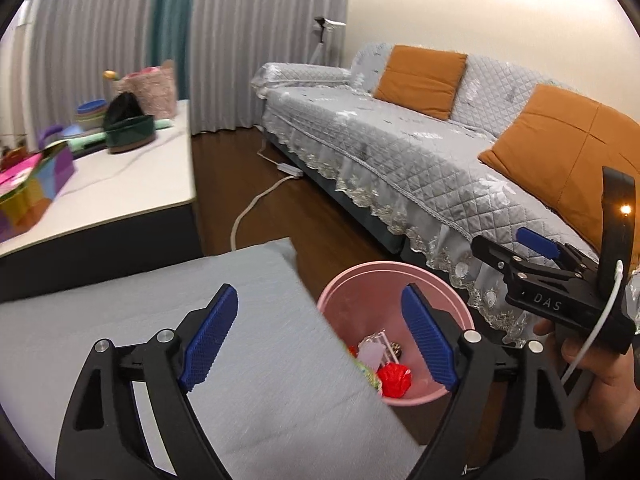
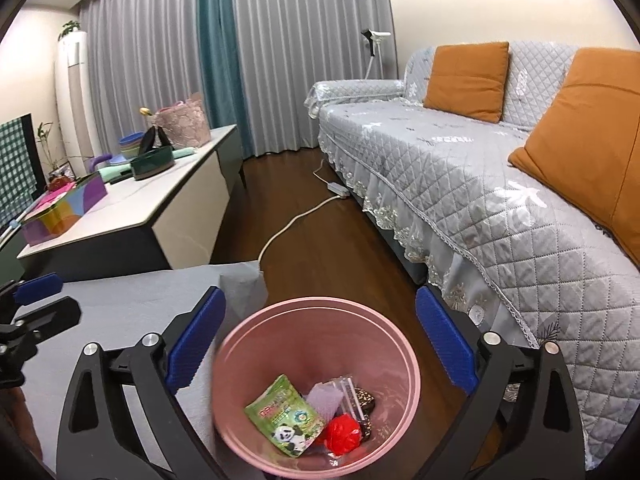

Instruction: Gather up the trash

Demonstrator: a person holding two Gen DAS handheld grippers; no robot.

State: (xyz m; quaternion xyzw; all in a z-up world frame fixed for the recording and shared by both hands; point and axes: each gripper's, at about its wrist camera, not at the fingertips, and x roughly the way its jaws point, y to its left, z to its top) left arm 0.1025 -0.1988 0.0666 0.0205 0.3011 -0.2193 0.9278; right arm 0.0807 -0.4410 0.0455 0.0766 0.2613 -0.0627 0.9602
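right wrist only: green panda packet (image 2: 286, 416) inside pink bin (image 2: 240, 336)

The left claw (image 1: 320, 344) gapes empty. Beyond its right finger sits a round pink plastic bin (image 1: 352, 292) holding a crumpled red wrapper (image 1: 394, 380).

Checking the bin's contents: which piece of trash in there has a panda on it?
The green packet, lying at the left of the pink bin, beside the red crumpled wrapper.

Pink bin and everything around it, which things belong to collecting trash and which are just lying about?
Part of the job:
pink bin
green panda packet
red crumpled wrapper
clear plastic pack

Lying about:
orange cushions
power strip
colourful box
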